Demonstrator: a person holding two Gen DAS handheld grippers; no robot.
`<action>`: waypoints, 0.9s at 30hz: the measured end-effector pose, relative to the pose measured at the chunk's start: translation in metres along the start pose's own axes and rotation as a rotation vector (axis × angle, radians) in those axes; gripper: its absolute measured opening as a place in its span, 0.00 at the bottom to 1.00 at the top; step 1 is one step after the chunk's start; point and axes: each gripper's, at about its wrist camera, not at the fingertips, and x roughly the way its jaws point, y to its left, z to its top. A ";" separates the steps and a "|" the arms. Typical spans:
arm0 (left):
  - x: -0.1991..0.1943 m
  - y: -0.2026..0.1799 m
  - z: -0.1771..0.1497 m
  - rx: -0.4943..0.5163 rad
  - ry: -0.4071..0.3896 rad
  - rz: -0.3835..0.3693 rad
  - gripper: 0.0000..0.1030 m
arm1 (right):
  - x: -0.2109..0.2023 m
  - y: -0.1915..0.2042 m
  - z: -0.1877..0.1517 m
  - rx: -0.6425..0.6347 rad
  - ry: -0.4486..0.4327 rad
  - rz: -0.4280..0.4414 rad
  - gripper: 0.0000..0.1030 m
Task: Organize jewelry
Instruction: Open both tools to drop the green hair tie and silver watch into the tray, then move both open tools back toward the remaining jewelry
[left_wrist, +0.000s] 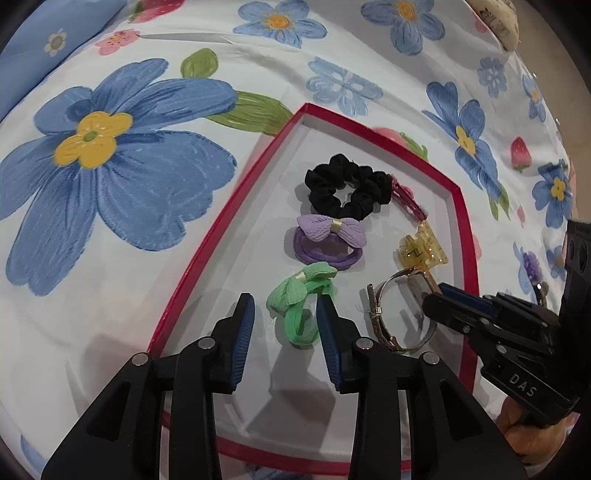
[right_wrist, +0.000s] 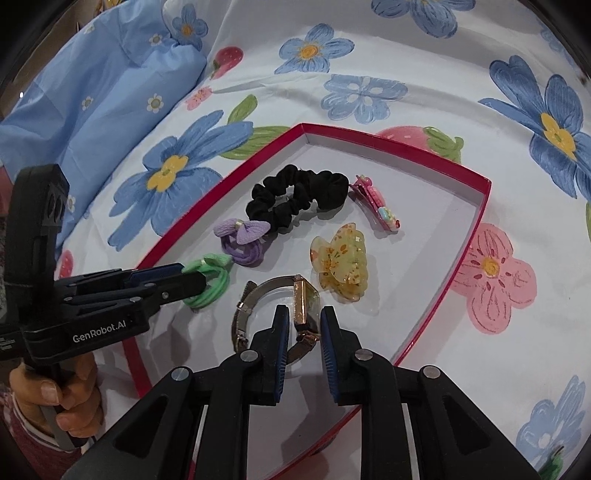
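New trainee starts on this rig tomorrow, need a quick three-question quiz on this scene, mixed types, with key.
1. True or false: the black scrunchie lies inside the red-rimmed tray.
2. What sits between the fingers of the right hand-held gripper? A: yellow claw clip. B: watch. C: pink clip.
3. Fill in: the bow hair tie between the fingers of the left hand-held gripper is ___ in colour.

Key: 1 true; 2 B; 3 green.
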 end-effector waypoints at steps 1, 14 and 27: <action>-0.002 0.000 0.000 -0.006 -0.002 -0.002 0.34 | -0.002 0.000 -0.001 0.003 -0.003 0.009 0.20; -0.042 -0.015 -0.030 -0.069 -0.070 -0.072 0.41 | -0.066 -0.020 -0.034 0.117 -0.141 0.038 0.35; -0.061 -0.070 -0.054 0.028 -0.068 -0.134 0.41 | -0.126 -0.063 -0.094 0.224 -0.202 -0.012 0.36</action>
